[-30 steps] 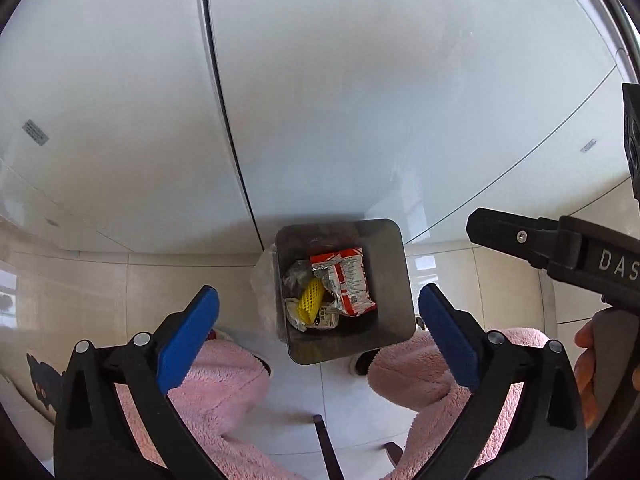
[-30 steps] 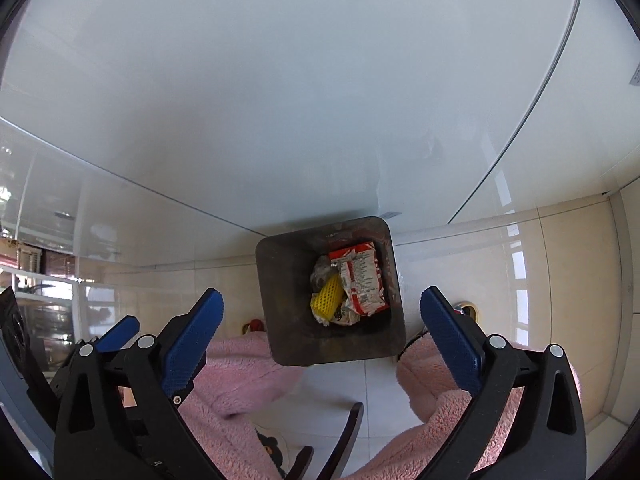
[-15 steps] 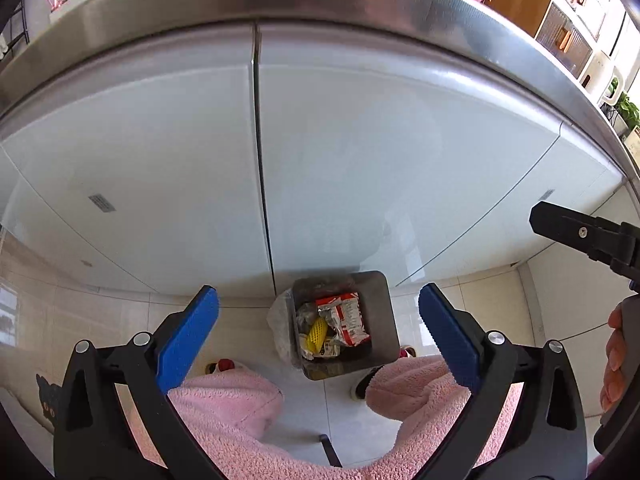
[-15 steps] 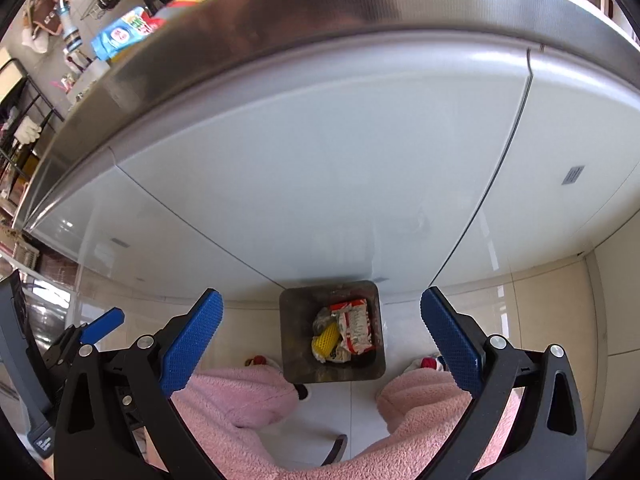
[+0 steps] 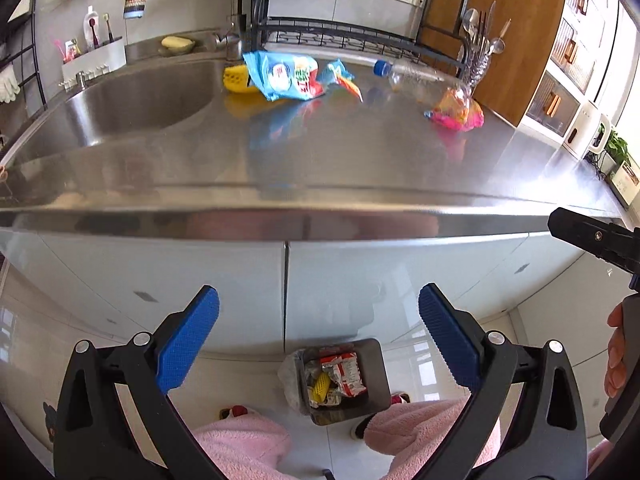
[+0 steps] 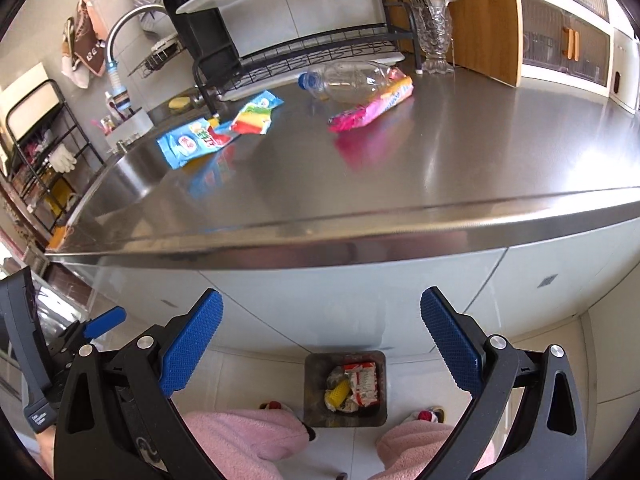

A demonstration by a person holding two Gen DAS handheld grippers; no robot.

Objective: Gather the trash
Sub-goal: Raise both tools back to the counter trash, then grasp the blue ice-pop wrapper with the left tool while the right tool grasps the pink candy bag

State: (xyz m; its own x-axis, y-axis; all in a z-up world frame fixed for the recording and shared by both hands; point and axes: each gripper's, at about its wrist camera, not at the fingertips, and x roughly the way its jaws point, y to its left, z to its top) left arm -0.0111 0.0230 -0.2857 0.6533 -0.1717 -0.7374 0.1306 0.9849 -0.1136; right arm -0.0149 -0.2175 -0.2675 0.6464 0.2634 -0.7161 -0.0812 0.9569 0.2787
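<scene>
Both tools raised from bin; countertop trash now visible.

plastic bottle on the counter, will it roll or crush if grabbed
The plastic bottle lies on its side, so a nudge could probably roll it. It looks empty and clear, so likely light. Its thin, dented walls may buckle under the pads, so gripping near the blue cap seems safer.

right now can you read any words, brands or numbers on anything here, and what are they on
None can be read for certain.
Blue packet: red and green logo print, too blurred.
Pink wrapper: lettering too blurred.
Red and white wrapper in the bin: small print, too small.
Brown hanging cloth: pale letters, too small.
Left gripper body: white label, too small.
</scene>
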